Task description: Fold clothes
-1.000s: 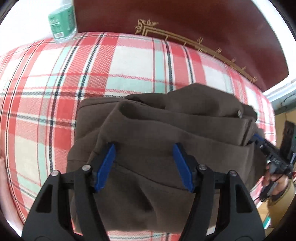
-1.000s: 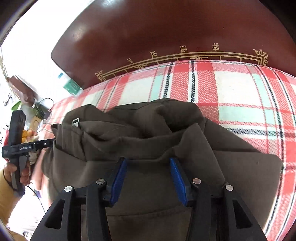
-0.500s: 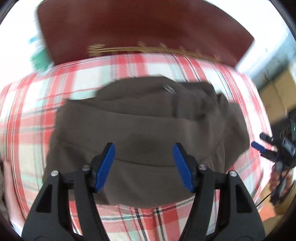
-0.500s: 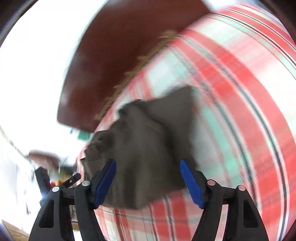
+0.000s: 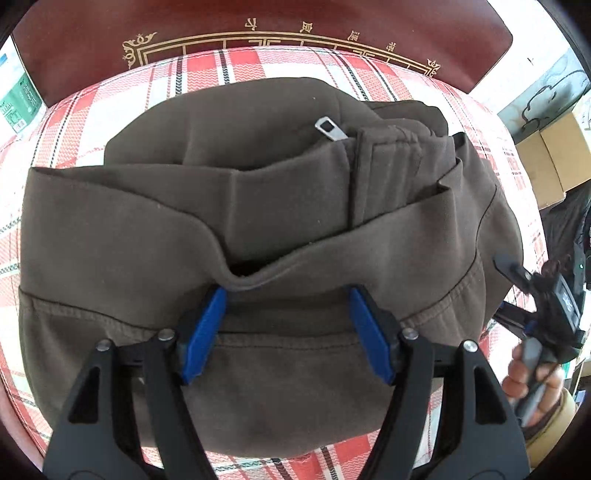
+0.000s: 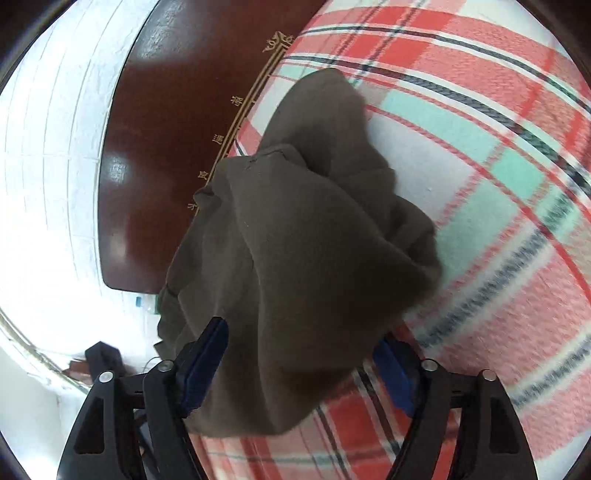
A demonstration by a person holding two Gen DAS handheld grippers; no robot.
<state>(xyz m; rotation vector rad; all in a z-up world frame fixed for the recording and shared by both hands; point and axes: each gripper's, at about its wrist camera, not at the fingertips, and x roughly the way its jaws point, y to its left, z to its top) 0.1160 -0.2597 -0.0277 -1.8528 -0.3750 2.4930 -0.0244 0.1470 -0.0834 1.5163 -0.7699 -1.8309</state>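
Your left gripper (image 5: pixel 286 325) now hangs with its blue pads spread wide over the near hem of the thick brown zip-up garment (image 5: pixel 258 229), holding nothing; a second ago it sat lower against the cloth. Your right gripper (image 6: pixel 299 365) has swung out to the garment's side and tilted, its jaws also wide apart with the brown cloth lying between them, not pinched. Half a second ago both views were smeared by fast motion; the left has settled sharp, the right less so. The garment lies bundled in stacked layers on the red, white and mint plaid blanket (image 5: pixel 258 66), metal zipper pull (image 5: pixel 330 129) showing on top. Behind it stands the dark red headboard (image 5: pixel 258 22). Judging by that, a fold has just been laid and released.
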